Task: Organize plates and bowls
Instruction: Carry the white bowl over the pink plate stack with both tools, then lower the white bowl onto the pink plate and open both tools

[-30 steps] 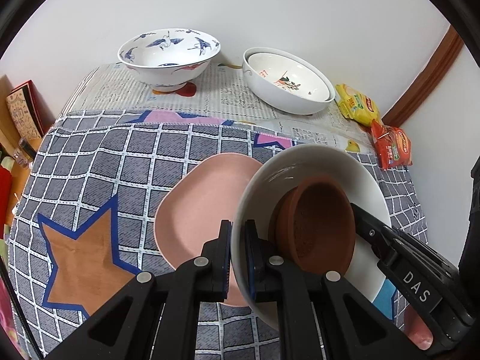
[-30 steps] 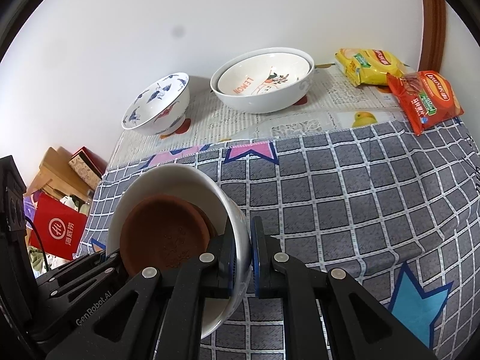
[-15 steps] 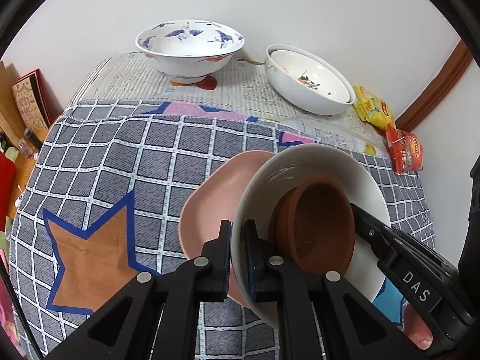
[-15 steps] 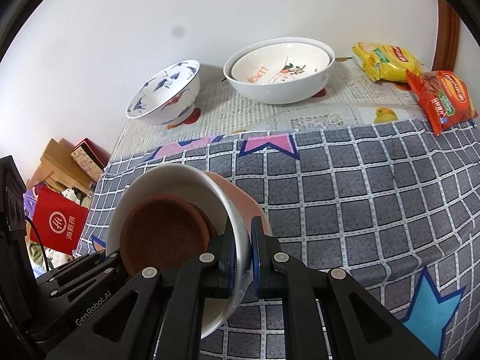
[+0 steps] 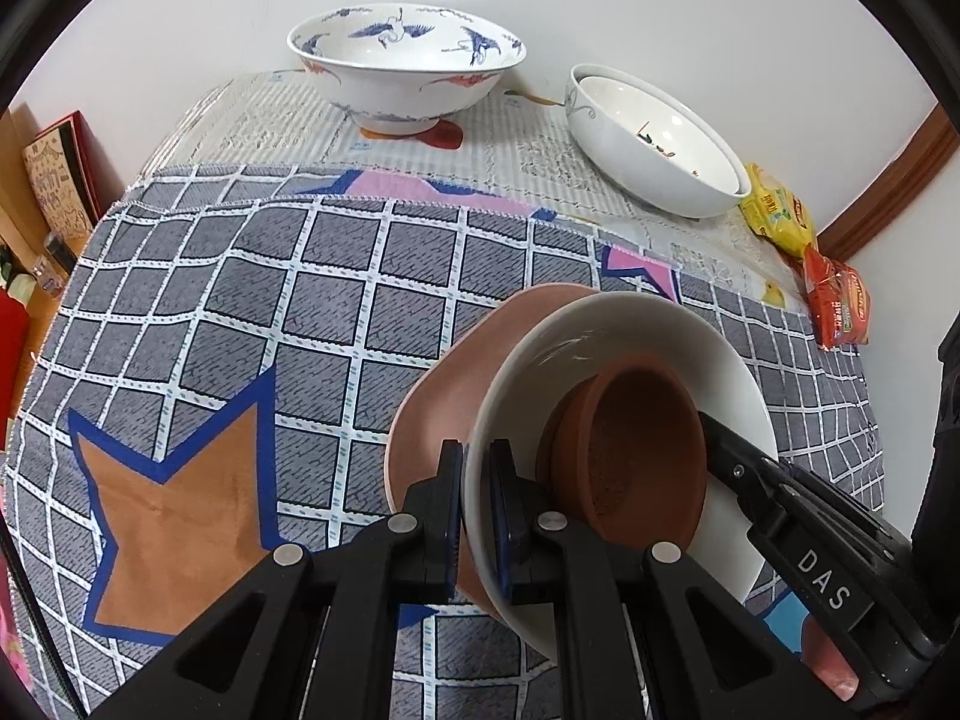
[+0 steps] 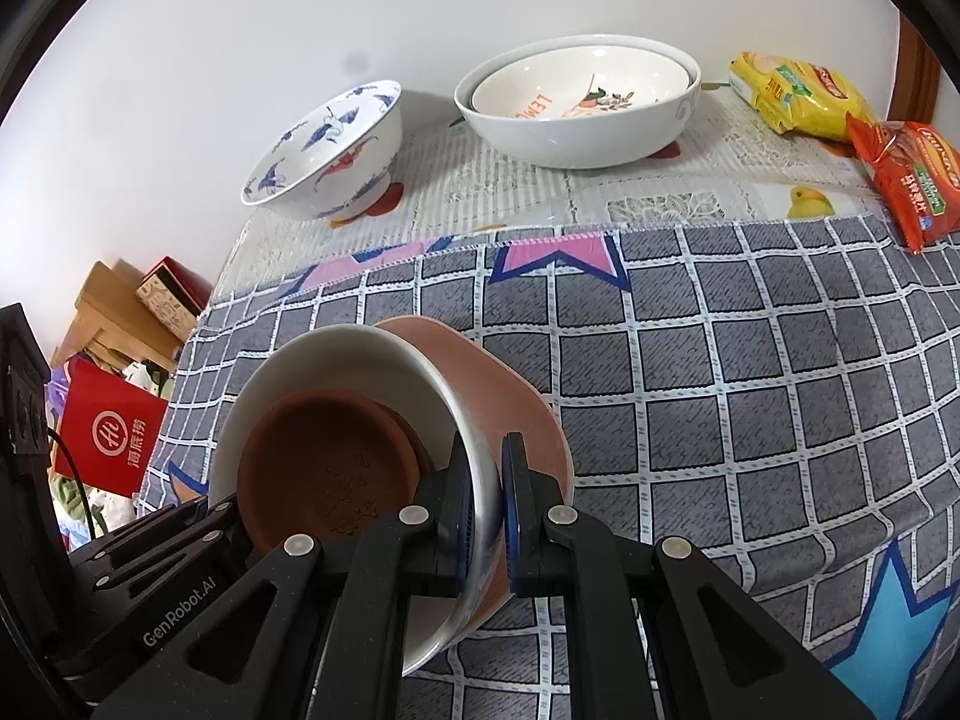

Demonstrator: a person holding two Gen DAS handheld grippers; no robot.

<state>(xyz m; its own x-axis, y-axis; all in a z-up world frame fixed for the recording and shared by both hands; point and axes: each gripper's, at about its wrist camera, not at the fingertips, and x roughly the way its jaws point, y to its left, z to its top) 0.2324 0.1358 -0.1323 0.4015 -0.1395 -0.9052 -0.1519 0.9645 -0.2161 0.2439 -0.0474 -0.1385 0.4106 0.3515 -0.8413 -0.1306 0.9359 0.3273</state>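
A white bowl (image 5: 630,330) with a brown clay dish (image 5: 636,450) inside it hangs tilted between both grippers. My left gripper (image 5: 477,462) is shut on the bowl's near rim. In the right wrist view my right gripper (image 6: 483,468) is shut on the opposite rim of the white bowl (image 6: 336,348), with the brown dish (image 6: 324,468) to its left. A pink plate (image 5: 450,384) lies on the checked cloth, partly covered by the bowl; its edge (image 6: 504,384) shows past the bowl. I cannot tell whether bowl and plate touch.
At the back stand a blue-and-white crane bowl (image 5: 408,60) and two nested white bowls (image 5: 654,144). Yellow (image 6: 792,93) and red (image 6: 906,180) snack packets lie at the back right corner. Boxes and a red bag (image 6: 108,438) sit beyond the table's left edge.
Both grippers have carried the white bowl forward and down. It now overlaps much more of the pink plate, and the bowls at the back look nearer.
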